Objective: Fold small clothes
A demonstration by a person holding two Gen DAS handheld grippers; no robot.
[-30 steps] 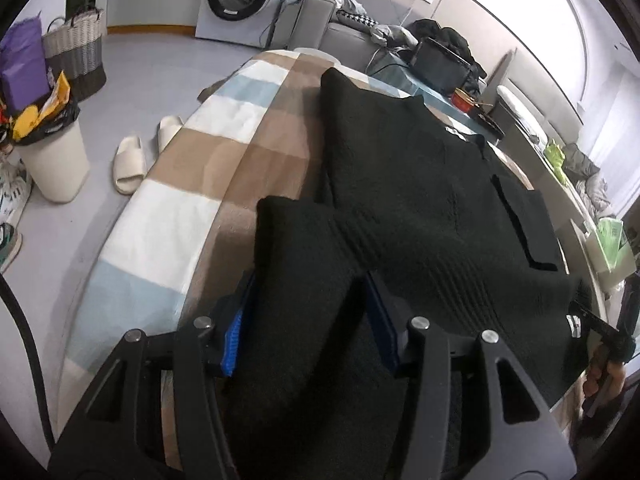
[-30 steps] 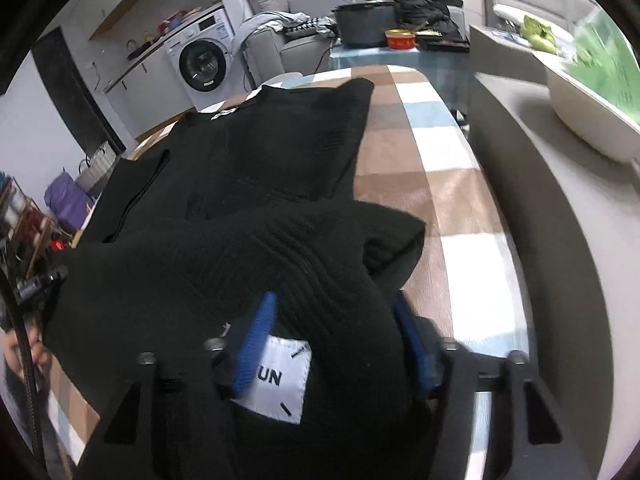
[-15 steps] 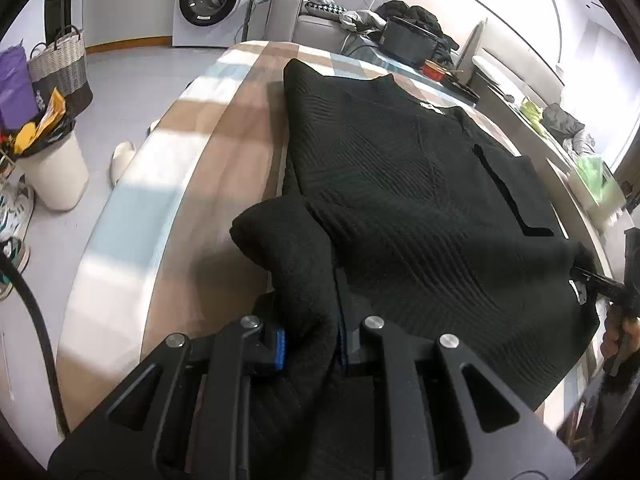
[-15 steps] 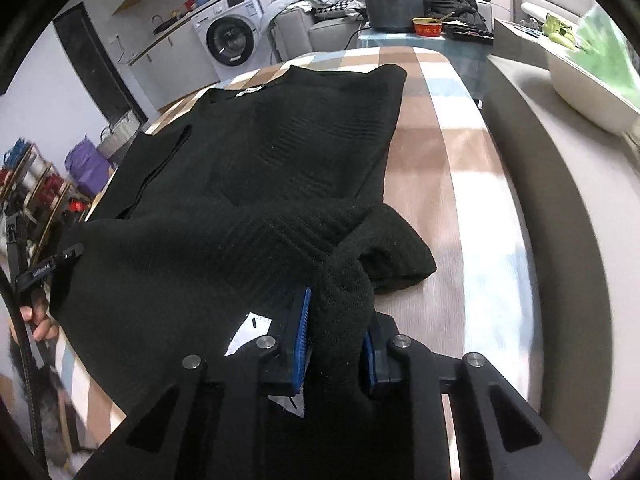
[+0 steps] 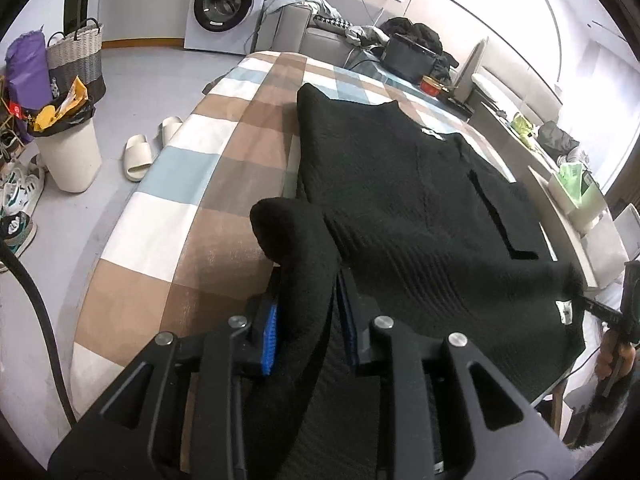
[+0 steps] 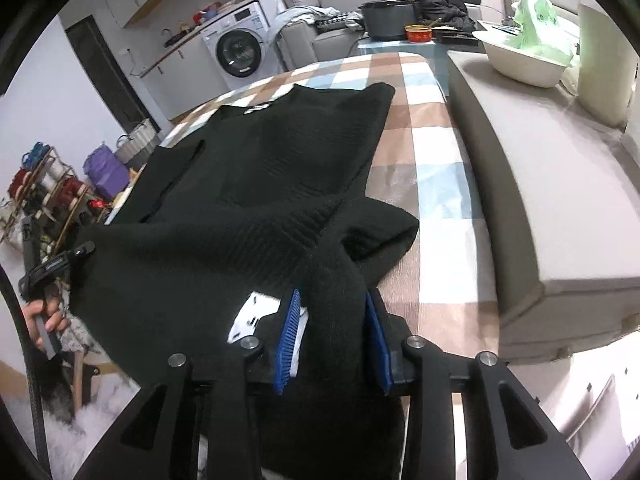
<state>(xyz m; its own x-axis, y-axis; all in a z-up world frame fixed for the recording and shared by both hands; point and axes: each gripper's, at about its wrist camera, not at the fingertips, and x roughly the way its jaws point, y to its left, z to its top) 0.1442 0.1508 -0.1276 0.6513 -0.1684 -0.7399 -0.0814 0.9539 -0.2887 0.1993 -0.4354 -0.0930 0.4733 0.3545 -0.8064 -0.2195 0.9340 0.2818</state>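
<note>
A black knit sweater (image 5: pixel 404 200) lies spread on a checked table cover (image 5: pixel 224 168); it also shows in the right wrist view (image 6: pixel 280 168). My left gripper (image 5: pixel 308 320) is shut on a bunched corner of the sweater at the near left edge, lifted a little off the cover. My right gripper (image 6: pixel 332 328) is shut on the opposite near corner, next to a white label (image 6: pixel 256 316). Each gripper shows in the other's view, at the far right of the left wrist view (image 5: pixel 600 308) and the far left of the right wrist view (image 6: pixel 60 260).
A white bin (image 5: pixel 68 156), slippers (image 5: pixel 140 152) and shoes stand on the floor at the left. A washing machine (image 5: pixel 224 4) is at the back. A grey bench (image 6: pixel 540 184) with a white basin (image 6: pixel 524 60) runs along the right. A pot (image 6: pixel 388 20) sits beyond the table.
Both grippers closed from open onto the sweater's near corners, then drew them back and up slightly, bunching the fabric.
</note>
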